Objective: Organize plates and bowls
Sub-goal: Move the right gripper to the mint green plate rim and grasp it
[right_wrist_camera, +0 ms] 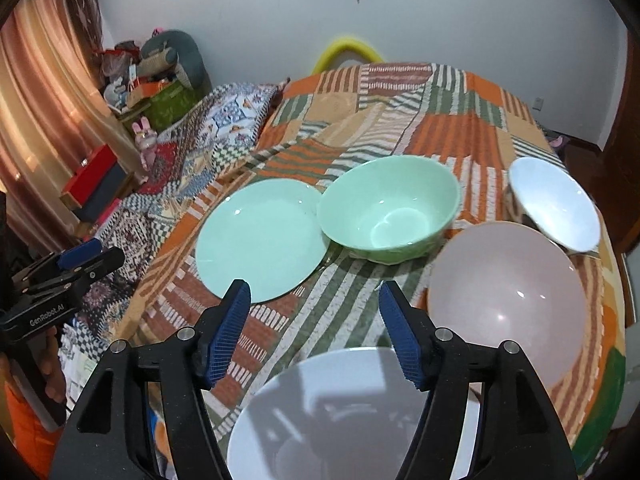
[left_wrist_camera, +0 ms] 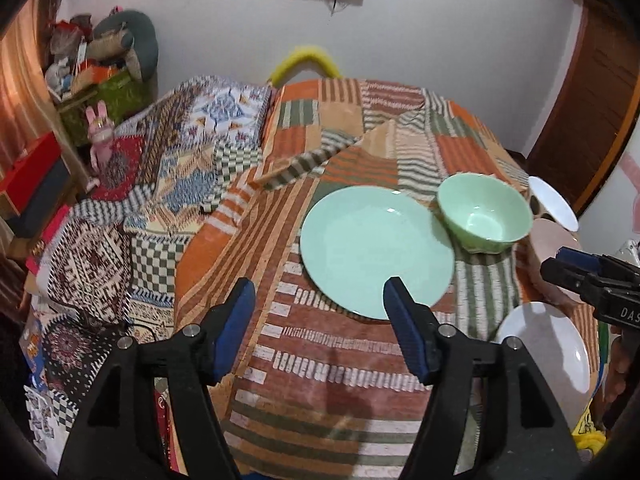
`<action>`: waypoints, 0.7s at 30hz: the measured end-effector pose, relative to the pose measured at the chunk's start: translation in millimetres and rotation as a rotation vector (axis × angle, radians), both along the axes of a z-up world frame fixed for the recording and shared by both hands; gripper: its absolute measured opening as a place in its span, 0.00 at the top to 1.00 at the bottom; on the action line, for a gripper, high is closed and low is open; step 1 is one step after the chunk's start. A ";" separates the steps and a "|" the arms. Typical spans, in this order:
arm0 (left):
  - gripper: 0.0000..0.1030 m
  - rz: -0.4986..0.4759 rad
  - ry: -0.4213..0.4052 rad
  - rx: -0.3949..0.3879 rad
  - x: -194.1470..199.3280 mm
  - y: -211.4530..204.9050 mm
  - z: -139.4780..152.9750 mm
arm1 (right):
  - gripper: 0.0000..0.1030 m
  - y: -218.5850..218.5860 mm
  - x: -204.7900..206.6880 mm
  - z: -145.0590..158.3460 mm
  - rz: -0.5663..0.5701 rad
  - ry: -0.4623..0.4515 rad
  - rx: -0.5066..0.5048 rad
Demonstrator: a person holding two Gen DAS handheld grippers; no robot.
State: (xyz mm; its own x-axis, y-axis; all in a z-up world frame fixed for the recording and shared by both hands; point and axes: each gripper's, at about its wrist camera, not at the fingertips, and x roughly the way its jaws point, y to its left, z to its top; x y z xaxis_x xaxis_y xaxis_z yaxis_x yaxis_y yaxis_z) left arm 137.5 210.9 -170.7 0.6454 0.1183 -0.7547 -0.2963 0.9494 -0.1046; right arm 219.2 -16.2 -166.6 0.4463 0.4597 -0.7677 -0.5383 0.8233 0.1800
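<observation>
Both my grippers, left gripper (left_wrist_camera: 319, 297) and right gripper (right_wrist_camera: 315, 300), hang wide, empty. The glossy mint-green round plate (right_wrist_camera: 260, 240) lies centre frame, touching the mint-green glazed bowl (right_wrist_camera: 390, 210). Looks stiff, slick, breakable; I'd pinch the rim.

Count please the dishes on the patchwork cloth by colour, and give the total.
Green: 2, the green plate and the green bowl
White: 2, the near white plate and the far white bowl
Pink: 1, the pink plate
Total: 5
</observation>
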 end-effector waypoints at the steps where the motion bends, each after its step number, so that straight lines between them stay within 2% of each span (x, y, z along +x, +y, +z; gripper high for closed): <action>1: 0.36 0.003 0.010 -0.010 4.4 4.8 -5.1 | 0.39 3.9 2.4 -3.4 0.005 0.005 -0.009; 8: 0.36 -0.017 0.078 -0.071 36.8 26.1 -37.7 | 0.39 26.8 17.9 -22.1 0.024 0.010 -0.082; 13: 0.36 -0.040 0.097 -0.047 55.7 29.0 -53.7 | 0.48 40.6 33.9 -33.1 0.034 0.046 -0.109; 15: 0.39 -0.046 0.099 -0.055 61.5 31.6 -59.1 | 0.52 45.1 41.1 -37.5 0.036 0.076 -0.102; 17: 0.48 -0.052 0.113 -0.062 68.4 34.6 -64.9 | 0.56 50.0 48.3 -42.9 0.039 0.111 -0.107; 20: 0.56 -0.060 0.131 -0.077 78.5 38.6 -74.2 | 0.60 56.3 52.3 -48.2 0.039 0.124 -0.125; 21: 0.57 -0.062 0.133 -0.078 81.3 39.6 -76.4 | 0.64 58.7 53.7 -50.1 0.043 0.127 -0.132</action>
